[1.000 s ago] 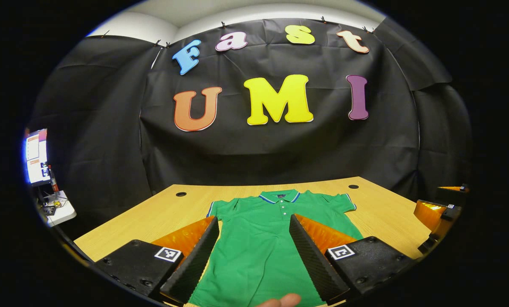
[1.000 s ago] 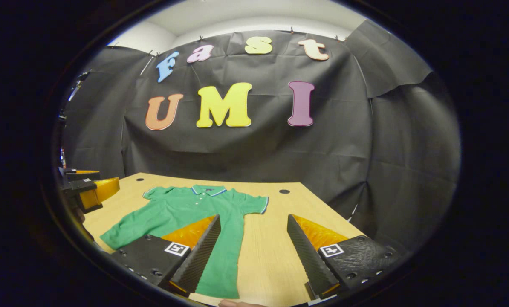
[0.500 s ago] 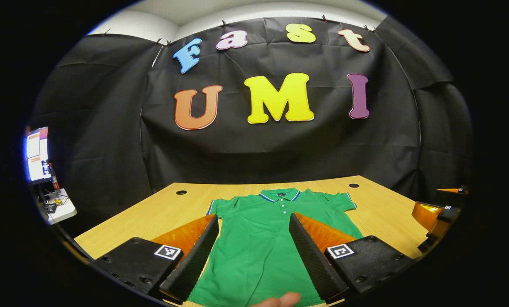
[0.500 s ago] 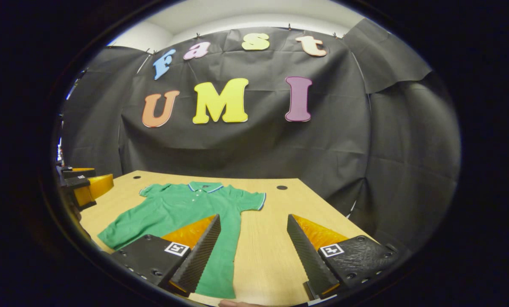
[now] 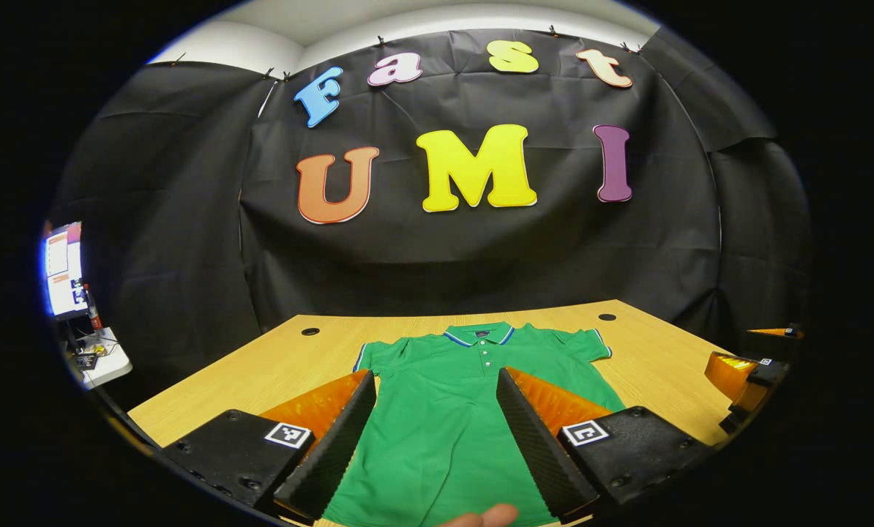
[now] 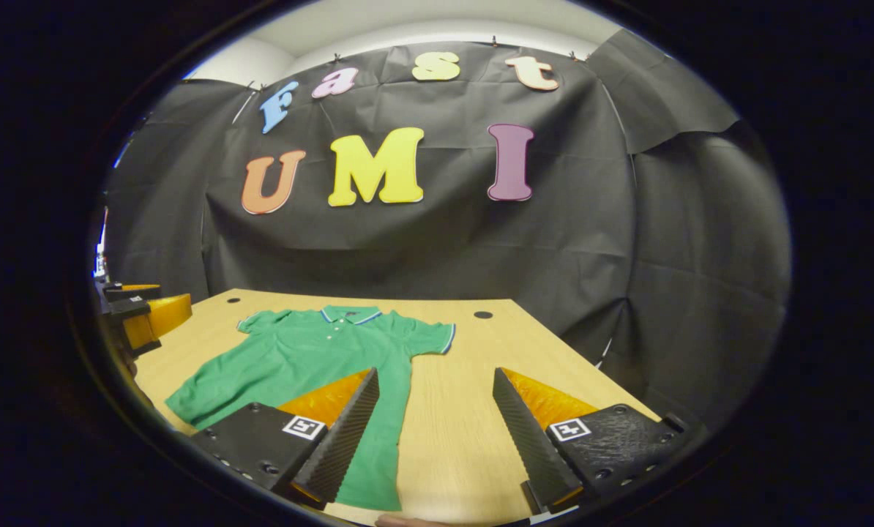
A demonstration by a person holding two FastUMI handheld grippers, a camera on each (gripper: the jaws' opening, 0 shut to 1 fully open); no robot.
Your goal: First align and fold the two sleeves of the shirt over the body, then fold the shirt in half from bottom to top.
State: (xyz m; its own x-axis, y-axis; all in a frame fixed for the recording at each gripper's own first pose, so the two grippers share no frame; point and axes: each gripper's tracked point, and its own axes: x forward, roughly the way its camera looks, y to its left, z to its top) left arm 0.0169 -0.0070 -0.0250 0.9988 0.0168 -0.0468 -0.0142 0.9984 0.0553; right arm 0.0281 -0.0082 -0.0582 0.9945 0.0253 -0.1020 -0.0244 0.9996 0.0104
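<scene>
Shirt (image 5: 448, 410) is lying flat on the wooden table (image 5: 261, 373), collar toward the booth wall, both sleeves spread out. Left gripper (image 5: 437, 432) is hovering above its lower body, fingers spread wide, gripping nothing. Right gripper (image 6: 433, 432) is hanging spread apart over the shirt's side edge and bare table.

Looks like a recording booth in a lab: black cloth wall (image 5: 481, 249), bare wooden table (image 5: 261, 373) with cable holes, lit monitor (image 5: 62, 268) beside cluttered side desk (image 5: 100, 359).
</scene>
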